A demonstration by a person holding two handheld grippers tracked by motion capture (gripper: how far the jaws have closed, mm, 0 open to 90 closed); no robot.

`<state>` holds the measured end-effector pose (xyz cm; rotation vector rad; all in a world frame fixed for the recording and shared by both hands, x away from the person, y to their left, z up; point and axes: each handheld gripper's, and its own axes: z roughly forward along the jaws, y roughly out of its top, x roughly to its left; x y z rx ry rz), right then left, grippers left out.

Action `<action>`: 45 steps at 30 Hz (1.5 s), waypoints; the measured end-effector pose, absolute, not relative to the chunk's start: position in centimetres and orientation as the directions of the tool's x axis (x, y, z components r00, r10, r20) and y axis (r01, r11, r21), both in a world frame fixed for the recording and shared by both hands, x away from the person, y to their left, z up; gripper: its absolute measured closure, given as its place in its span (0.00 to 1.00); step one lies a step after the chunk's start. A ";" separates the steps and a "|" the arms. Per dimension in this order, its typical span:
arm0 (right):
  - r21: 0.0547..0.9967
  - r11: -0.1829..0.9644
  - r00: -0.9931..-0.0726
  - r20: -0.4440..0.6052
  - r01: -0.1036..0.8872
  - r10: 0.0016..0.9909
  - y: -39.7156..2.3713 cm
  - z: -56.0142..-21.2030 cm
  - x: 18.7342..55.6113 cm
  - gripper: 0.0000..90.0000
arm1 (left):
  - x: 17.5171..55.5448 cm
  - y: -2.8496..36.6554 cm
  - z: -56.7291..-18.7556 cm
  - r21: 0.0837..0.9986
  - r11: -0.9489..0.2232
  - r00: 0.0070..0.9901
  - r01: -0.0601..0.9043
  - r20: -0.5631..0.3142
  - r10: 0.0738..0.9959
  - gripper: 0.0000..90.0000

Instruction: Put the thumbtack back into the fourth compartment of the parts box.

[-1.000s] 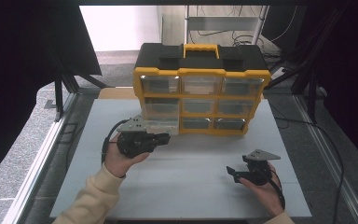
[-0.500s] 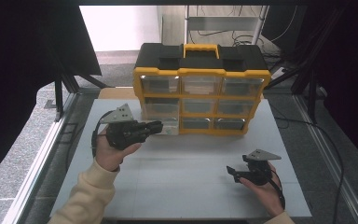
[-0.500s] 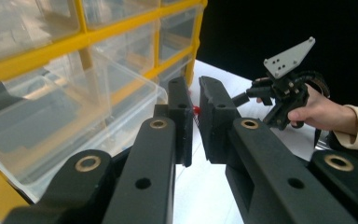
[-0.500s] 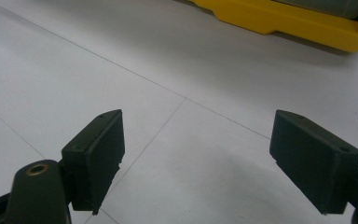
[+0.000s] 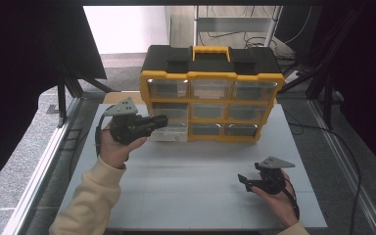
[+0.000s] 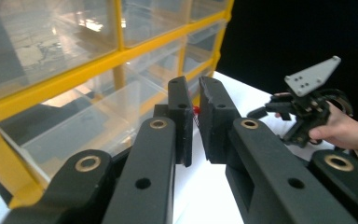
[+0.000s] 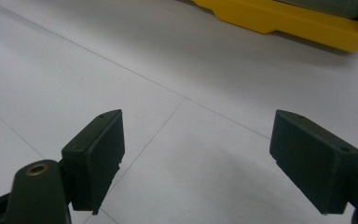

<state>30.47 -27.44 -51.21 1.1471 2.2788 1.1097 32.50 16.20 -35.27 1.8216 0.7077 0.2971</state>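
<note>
A small red thing (image 6: 196, 110) sits clenched between the nearly closed jaws of the left gripper (image 6: 193, 100), just before the pulled-out clear drawer (image 5: 169, 133) of the yellow organizer (image 5: 210, 105). What the drawers contain I cannot tell. The right gripper (image 7: 196, 154) is released, jaws wide over the white table (image 7: 205, 60).

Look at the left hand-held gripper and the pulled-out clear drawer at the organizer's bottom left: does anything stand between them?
Nothing visible does. The left hand-held gripper, jaws nearly closed around something small and red, hangs just above the pulled-out drawer of the yellow organizer. The right hand-held gripper rests far off on the table.
</note>
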 end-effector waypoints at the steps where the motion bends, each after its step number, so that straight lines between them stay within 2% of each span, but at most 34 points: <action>1: 0.777 0.363 -0.607 0.030 0.514 0.794 -27.4 -51.2 30.5 0.20 | 32.5 16.2 -35.3 0.922 -0.216 0.790 0.322 -0.136 0.598 0.93; 18: 0.775 0.366 -0.607 0.029 0.515 0.794 -27.4 -51.3 30.4 0.20 | 36.5 16.1 -36.1 0.904 -0.198 0.748 0.379 -0.173 0.640 0.92; 23: 0.775 0.365 -0.607 0.030 0.516 0.794 -27.4 -51.3 30.4 0.20 | 36.7 15.6 -36.6 0.896 -0.239 0.745 0.375 -0.138 0.653 0.92; 24: 0.774 0.366 -0.608 0.030 0.516 0.793 -27.4 -51.3 30.4 0.20 | 36.8 15.4 -36.7 0.891 -0.256 0.745 0.376 -0.126 0.656 0.89; 29: 0.774 0.367 -0.609 0.030 0.515 0.792 -27.4 -51.2 30.4 0.20 | 36.4 14.9 -37.0 0.890 -0.276 0.740 0.363 -0.095 0.666 0.51; 32: 0.774 0.366 -0.608 0.030 0.516 0.793 -27.4 -51.3 30.4 0.20 | 35.8 15.1 -37.0 0.898 -0.258 0.736 0.358 -0.101 0.669 0.39; 40: 0.773 0.368 -0.608 0.028 0.516 0.794 -27.4 -51.3 30.4 0.20 | 34.0 15.9 -37.1 0.914 -0.208 0.767 0.347 -0.149 0.624 0.35; 45: 0.773 0.369 -0.607 0.027 0.517 0.794 -27.3 -51.3 30.4 0.20 | 32.7 16.3 -37.0 0.926 -0.191 0.776 0.327 -0.148 0.613 0.34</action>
